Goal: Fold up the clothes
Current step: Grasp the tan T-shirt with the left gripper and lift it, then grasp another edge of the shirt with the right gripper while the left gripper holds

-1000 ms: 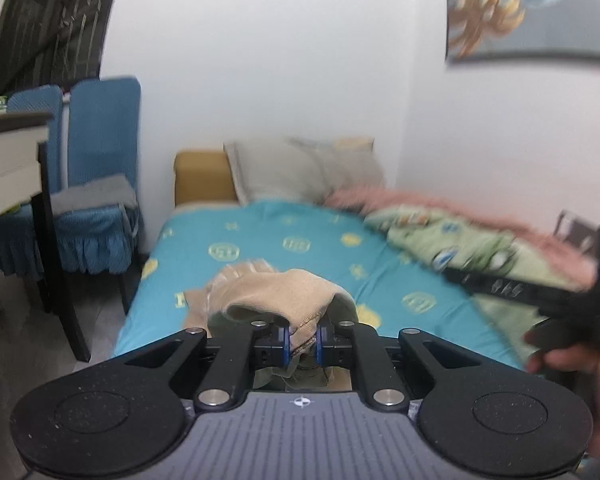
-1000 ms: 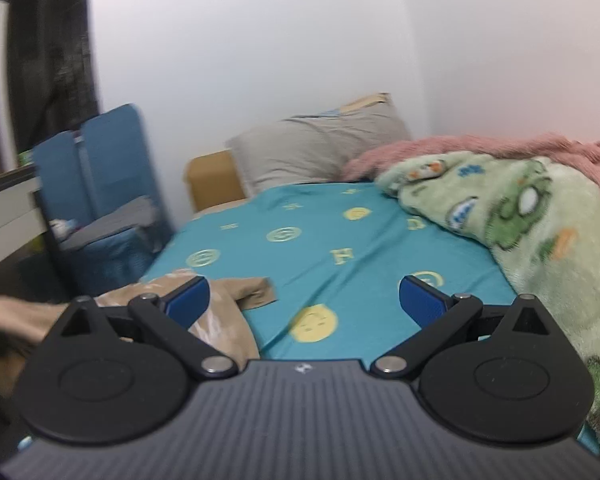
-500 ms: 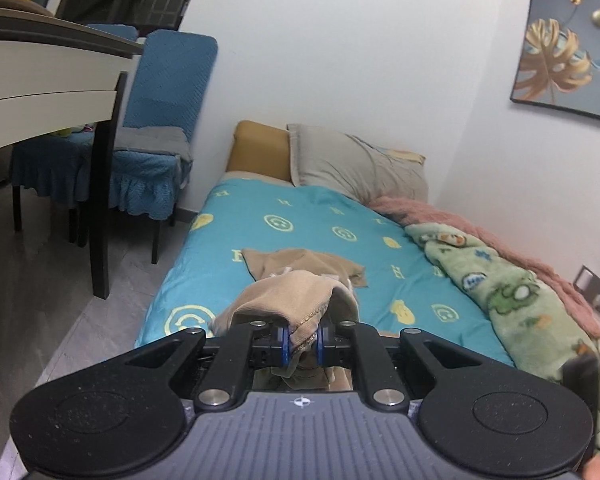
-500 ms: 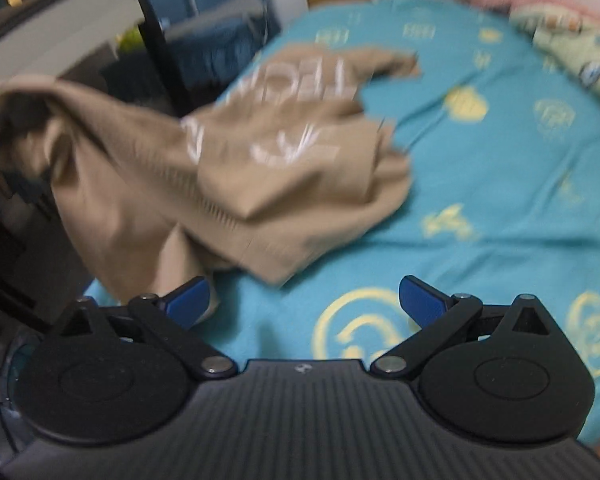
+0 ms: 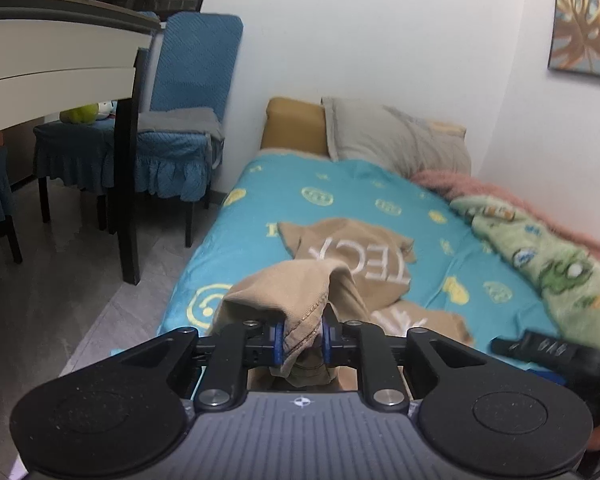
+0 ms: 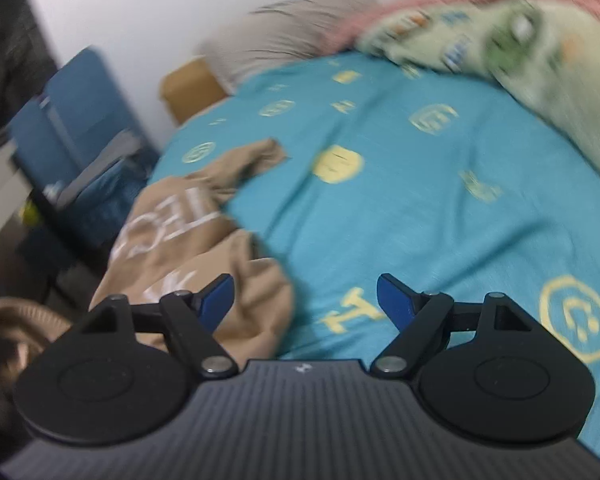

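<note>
Tan shirt (image 5: 300,320) between left jaws

left claw (image 5: 300,340): black arms, blue pads, silver screws | right claw (image 6: 305,300): same, ribbed grey housing

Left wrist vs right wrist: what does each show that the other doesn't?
Left wrist only: the left tool, its pads still pressing a bunched tan hem as they begin to open; the leaf picture; the table; the right tool seen from outside.

Right wrist only: the right tool's blue pads apart and closing, with nothing between them.

Both: tan shirt with white lettering, teal bedsheet, grey pillow, green blanket, blue chairs.
</note>
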A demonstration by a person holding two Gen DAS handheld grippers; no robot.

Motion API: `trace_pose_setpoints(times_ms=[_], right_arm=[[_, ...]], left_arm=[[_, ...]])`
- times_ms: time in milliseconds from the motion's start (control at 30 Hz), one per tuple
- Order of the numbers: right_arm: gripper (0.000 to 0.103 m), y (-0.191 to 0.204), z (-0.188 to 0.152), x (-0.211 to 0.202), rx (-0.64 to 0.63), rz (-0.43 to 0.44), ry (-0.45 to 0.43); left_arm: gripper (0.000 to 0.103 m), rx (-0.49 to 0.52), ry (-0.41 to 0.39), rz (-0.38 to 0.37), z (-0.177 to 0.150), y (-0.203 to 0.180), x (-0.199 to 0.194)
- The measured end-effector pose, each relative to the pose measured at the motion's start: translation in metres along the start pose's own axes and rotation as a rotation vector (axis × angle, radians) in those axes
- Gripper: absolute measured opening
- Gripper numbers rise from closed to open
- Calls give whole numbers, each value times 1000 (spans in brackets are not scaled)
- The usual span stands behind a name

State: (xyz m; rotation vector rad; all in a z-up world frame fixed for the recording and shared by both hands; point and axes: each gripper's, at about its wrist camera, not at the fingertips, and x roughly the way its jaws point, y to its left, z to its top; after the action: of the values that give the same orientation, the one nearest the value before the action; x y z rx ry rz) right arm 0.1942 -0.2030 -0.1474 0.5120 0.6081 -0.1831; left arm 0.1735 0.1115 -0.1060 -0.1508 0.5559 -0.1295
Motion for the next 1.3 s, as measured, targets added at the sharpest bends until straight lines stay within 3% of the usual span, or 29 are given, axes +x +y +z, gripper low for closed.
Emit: trace_pose_setpoints(times_ms=[100,267,400,500,600,700,867,933,1000,1067,1200,1300], right_arm=[[81,3,-2,-4,-25,43,39],[80,40,-33,-7,-254,165,176],[72,71,-54,-21,-474,210,166],[68,74,-60,-9,-524,192,206],[52,69,-62,5,-525,156,250],[16,63,-54,6,-488,147,205],[10,53,-36,-11,-387,176,82],[9,50,-27,-22,-354,196,20],[8,49,-17,-31,-314,222,-19],[8,49,-9,-39,-284,249,-47],[8,49,0,-52,-251,293,-77],[8,50,4,-59,-235,316,-82]], left_arm=[[20,-2,32,36,-6,4,9],[24,-25,44,76,-8,11,9],[24,-41,45,88,-7,14,4],[24,-53,50,88,-8,16,4],[25,-62,49,96,-7,18,5],[25,-62,47,98,-6,18,4],[25,-67,81,72,-8,17,7],[35,-62,102,59,-10,17,5],[62,-41,136,64,-13,15,2],[81,0,191,93,-18,11,-2],[81,143,249,204,-30,-4,-16],[83,251,179,221,-30,-23,-34]])
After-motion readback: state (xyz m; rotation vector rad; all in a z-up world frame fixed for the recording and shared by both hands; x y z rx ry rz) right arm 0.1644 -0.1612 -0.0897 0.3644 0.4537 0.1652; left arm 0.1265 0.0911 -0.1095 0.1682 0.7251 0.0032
